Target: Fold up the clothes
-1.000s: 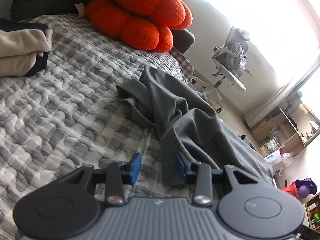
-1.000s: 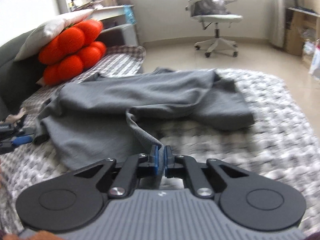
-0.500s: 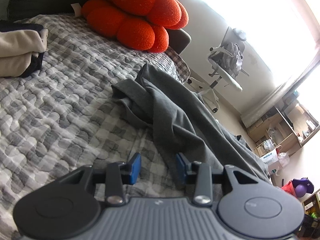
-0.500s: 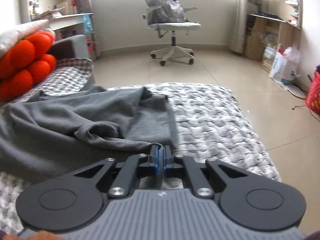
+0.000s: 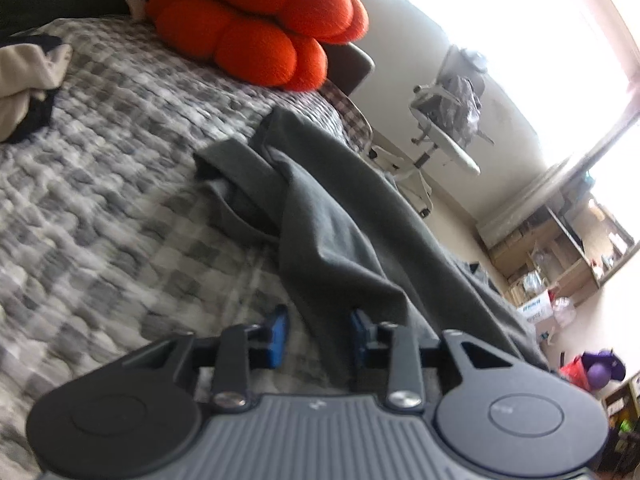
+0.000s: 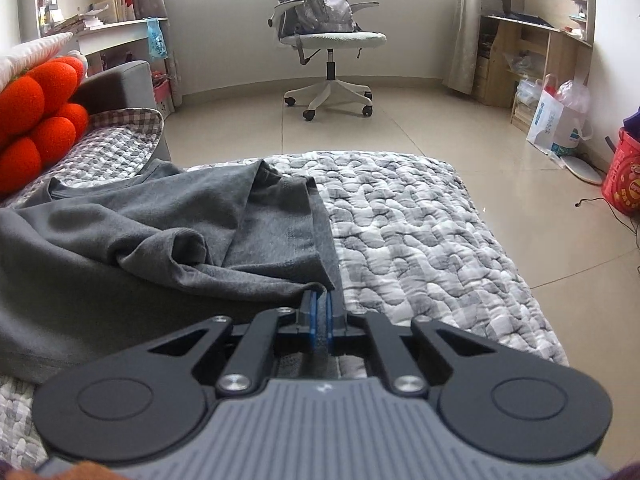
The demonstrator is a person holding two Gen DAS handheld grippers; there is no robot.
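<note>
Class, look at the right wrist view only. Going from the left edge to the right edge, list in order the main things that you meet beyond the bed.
Orange cushion → white desk with blue bag → office chair with backpack → wooden shelves → white plastic bag → red basket.

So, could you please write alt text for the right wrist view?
The right gripper is shut on the edge of a grey garment that lies crumpled on a grey checked quilt. An orange cushion sits at far left, and beyond the bed an office chair stands on the tiled floor.
</note>
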